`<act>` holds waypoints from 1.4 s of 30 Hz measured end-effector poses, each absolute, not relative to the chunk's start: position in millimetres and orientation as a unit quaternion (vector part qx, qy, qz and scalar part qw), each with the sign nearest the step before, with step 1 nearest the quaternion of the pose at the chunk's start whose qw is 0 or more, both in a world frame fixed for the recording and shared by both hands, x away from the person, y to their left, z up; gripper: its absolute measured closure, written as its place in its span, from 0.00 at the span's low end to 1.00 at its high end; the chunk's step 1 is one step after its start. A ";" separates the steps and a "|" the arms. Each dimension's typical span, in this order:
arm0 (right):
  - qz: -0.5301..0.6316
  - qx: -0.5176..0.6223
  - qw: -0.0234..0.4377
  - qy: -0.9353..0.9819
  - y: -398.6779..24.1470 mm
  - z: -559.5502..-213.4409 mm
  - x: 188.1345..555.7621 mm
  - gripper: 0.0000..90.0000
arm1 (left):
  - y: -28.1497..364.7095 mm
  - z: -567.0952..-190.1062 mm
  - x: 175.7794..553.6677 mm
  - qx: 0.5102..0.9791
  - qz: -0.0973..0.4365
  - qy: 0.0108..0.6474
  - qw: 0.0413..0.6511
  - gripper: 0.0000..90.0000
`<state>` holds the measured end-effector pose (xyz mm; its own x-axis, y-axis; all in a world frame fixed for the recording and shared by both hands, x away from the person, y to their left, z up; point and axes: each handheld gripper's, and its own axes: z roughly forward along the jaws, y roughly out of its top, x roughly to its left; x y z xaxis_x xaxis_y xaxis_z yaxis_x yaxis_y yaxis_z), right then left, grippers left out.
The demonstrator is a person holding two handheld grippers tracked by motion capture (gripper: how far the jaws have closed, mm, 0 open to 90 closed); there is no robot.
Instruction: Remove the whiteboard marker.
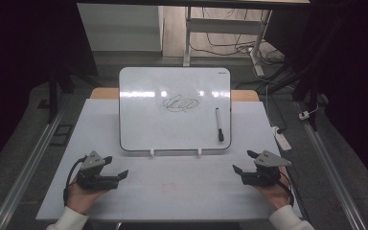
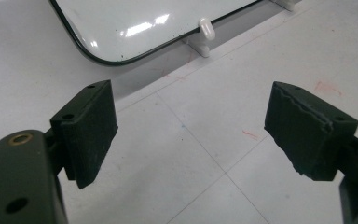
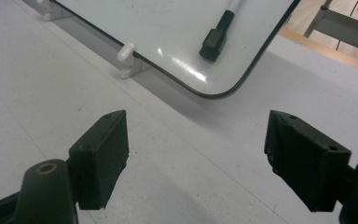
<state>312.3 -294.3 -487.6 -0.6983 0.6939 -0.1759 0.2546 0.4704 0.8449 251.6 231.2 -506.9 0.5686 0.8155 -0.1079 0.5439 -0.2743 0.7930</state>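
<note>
White table (image 1: 172, 191) | whiteboard (image 1: 172, 129), marker (image 1: 219, 124) seemingly on it | left gripper (image 1: 116, 167), right gripper (image 1: 243, 162): fingers apart, empty

No readable words, numbers or brands anywhere. Only a looping black scribble (image 1: 181, 104) on the whiteboard (image 1: 148, 124), forming no letters, and a tiny mark at its top right corner (image 1: 219, 72), too small to read.

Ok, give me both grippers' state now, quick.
Left gripper: open, holding nothing, resting on the table.
Right gripper: open, holding nothing, short of the whiteboard and its marker.
</note>
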 end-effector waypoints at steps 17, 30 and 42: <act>0.427 0.317 0.260 0.806 -288.9 -479.5 313.0 0.30 | 228.8 -512.1 256.1 0.790 0.169 0.427 0.406 0.19; 0.429 0.352 0.278 0.784 -243.1 -445.3 353.0 0.33 | 229.0 -515.0 253.8 0.794 0.173 0.422 0.402 0.19; 0.393 0.377 0.302 0.783 -206.8 -429.8 402.8 0.43 | 225.3 -519.4 254.6 0.802 0.172 0.416 0.392 0.19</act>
<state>402.8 -206.8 -429.8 -0.5344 0.8266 -0.1765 0.3524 0.4076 0.8424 254.6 225.3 -519.4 0.5942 0.8028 -0.0506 0.5325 -0.3454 0.7728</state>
